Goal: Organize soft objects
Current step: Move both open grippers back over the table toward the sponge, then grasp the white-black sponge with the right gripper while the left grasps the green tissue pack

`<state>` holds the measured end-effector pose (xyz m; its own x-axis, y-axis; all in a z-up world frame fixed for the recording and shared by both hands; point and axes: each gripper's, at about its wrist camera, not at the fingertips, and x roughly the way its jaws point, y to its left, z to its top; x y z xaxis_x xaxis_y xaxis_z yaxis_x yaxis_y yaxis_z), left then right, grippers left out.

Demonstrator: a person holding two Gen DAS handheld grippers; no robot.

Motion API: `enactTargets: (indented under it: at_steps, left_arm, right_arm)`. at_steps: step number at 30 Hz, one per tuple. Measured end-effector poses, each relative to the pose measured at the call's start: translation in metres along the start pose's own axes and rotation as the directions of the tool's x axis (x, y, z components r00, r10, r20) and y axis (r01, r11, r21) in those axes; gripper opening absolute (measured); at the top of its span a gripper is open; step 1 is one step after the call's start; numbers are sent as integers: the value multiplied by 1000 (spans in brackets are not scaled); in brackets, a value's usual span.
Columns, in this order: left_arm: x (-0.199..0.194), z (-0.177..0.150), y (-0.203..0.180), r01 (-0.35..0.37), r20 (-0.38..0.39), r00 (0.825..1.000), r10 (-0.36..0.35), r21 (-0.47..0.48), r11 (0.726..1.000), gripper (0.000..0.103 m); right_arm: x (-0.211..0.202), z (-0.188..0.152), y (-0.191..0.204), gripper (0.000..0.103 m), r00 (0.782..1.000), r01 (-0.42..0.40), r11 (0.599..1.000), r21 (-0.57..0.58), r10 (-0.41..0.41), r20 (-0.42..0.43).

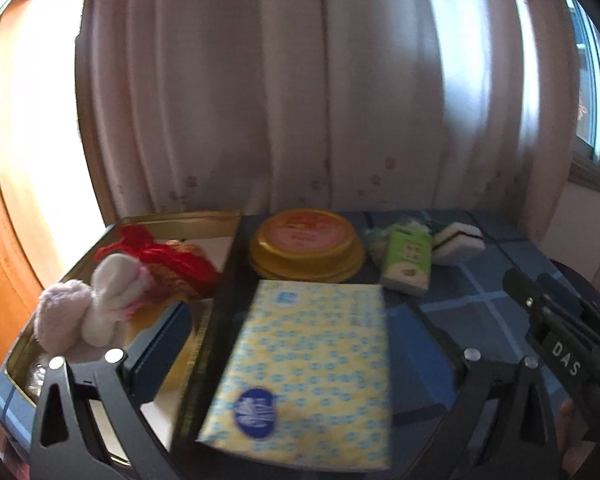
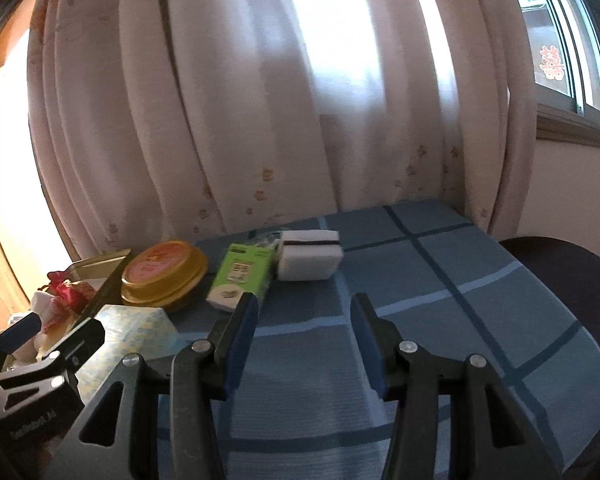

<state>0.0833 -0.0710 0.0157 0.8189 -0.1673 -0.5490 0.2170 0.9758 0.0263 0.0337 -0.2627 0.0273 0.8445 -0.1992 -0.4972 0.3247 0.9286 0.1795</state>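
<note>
A yellow tissue pack with blue dots lies flat on a dark lid between the fingers of my left gripper. The jaws stand wide, with a gap on each side of the pack. To the left, an open gold tin holds a white and pink plush toy and a red pouch. My right gripper hangs open over the blue checked cloth with nothing between its blue pads. Ahead of it lie a green tissue pack and a white sponge with a black stripe.
A round gold tin stands between the open tin and the green pack. A pale curtain closes off the far edge of the table. A dark chair sits at the right. Blue checked cloth lies bare to the right.
</note>
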Motion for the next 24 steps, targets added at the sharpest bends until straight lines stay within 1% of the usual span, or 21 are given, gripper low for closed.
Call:
enactTargets:
  at_steps: [4,6,9,11,13,15,18,21,22,23,24]
  left_arm:
    - [3,3,-20,31,-10,999,-31,38,999,103]
    - [6,7,-28,48,-21,999,-47,41,998,103]
    - [15,16,-40,83,-60,995,-81,31,996,103]
    - [24,21,-49,92,-93,992,-88,32,995,103]
    - [32,25,-58,86,-120,990,-81,37,996,103]
    - [39,29,-65,73,-139,988,-65,48,996,103]
    - [47,35,-71,54,-159,986,-43,63,997,103]
    - [53,40,-74,43,-173,984,-32,59,997,103]
    - [55,41,-75,40,-179,983,-30,56,998,103]
    - [56,42,-74,39,-182,983,-29,54,998,103]
    - [58,44,-75,36,-186,982,-25,54,998,103]
  right_arm:
    - [7,9,-19,51,1000,-4,999,32,5,-25]
    - [15,18,-28,51,998,-32,999,44,34,-51]
    - [30,32,-36,51,993,-69,997,39,73,-88]
    - [41,39,-41,51,987,-103,994,49,108,-120]
    - [53,45,-46,51,979,-125,990,68,134,-150]
    - [67,53,-48,51,967,-166,983,82,178,-182]
    - [86,60,-43,51,951,-198,979,49,204,-232]
    - [111,64,-41,51,933,-212,975,62,221,-285]
    - [120,65,-42,51,922,-227,971,78,240,-303]
    - [129,65,-41,52,907,-253,962,102,273,-321]
    - [137,64,-40,53,885,-286,949,132,315,-342]
